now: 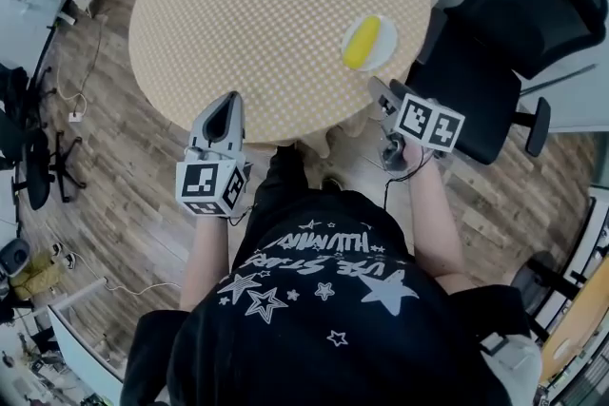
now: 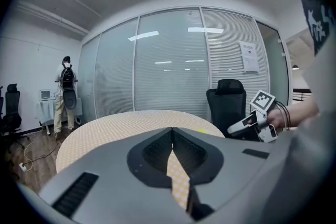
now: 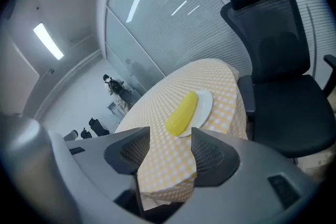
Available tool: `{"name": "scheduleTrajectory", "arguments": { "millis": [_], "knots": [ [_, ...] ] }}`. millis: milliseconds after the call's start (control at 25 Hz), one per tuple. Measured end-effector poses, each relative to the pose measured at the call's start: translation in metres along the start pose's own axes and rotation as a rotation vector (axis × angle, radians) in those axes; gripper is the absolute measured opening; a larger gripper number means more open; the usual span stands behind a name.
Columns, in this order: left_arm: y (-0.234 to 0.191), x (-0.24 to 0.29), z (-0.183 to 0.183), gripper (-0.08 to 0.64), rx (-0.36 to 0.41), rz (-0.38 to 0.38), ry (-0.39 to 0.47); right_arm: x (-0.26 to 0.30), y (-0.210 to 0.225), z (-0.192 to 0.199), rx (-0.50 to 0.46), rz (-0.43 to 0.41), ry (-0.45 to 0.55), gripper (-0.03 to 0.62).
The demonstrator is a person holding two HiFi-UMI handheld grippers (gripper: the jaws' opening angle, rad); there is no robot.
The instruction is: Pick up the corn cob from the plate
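Observation:
A yellow corn cob (image 1: 362,43) lies on a small white plate (image 1: 387,31) near the right edge of the round checked table (image 1: 257,5). My right gripper (image 1: 378,88) hovers just off the table's edge, short of the plate, with its jaws open and nothing between them. In the right gripper view the corn cob (image 3: 182,113) and plate (image 3: 205,105) sit ahead of the right gripper (image 3: 170,136). My left gripper (image 1: 228,105) is at the table's near edge, well left of the plate. In its own view the left gripper (image 2: 171,132) has its tips together and holds nothing.
A black office chair (image 1: 519,33) stands close beside the table at the right, next to the plate. Wooden floor with cables surrounds the table. A person (image 2: 65,94) stands far off by a glass wall.

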State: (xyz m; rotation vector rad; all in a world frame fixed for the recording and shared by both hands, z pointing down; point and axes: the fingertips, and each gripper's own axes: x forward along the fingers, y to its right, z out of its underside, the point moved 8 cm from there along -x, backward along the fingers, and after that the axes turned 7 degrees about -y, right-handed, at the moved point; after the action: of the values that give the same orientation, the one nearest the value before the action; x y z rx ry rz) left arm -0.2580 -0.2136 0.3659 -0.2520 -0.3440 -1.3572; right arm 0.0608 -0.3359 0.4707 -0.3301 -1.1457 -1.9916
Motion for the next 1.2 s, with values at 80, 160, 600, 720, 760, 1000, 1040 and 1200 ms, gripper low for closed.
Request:
{"name": "scheduleTrajectory", "arguments": {
  "millis": [80,160,600,720,760,1000,1040,1200],
  "knots": [
    [-0.019,0.01,0.0,0.008,-0.009,0.007,-0.007,0.018,-0.004,-0.012,0.034,0.016,-0.013,0.237],
    [-0.038,0.02,-0.004,0.008,-0.008,0.014,-0.007,0.037,-0.009,-0.025,0.077,0.026,-0.016,0.244],
    [-0.112,0.084,-0.03,0.008,-0.006,0.106,0.003,0.114,-0.008,-0.068,0.113,0.268,-0.119,0.264],
    [-0.125,0.097,-0.028,0.008,-0.017,0.13,-0.007,0.131,0.0,-0.069,0.112,0.34,-0.176,0.264],
    [-0.129,0.101,-0.028,0.008,-0.02,0.138,-0.011,0.135,0.002,-0.071,0.11,0.363,-0.191,0.264],
    [-0.144,0.124,-0.027,0.008,-0.038,0.181,-0.041,0.153,0.011,-0.077,0.086,0.475,-0.268,0.264],
    [-0.146,0.126,-0.026,0.008,-0.04,0.186,-0.046,0.156,0.011,-0.076,0.08,0.489,-0.279,0.264],
    [-0.151,0.137,-0.022,0.008,-0.052,0.203,-0.066,0.16,0.012,-0.074,0.068,0.512,-0.295,0.264]
  ]
}}
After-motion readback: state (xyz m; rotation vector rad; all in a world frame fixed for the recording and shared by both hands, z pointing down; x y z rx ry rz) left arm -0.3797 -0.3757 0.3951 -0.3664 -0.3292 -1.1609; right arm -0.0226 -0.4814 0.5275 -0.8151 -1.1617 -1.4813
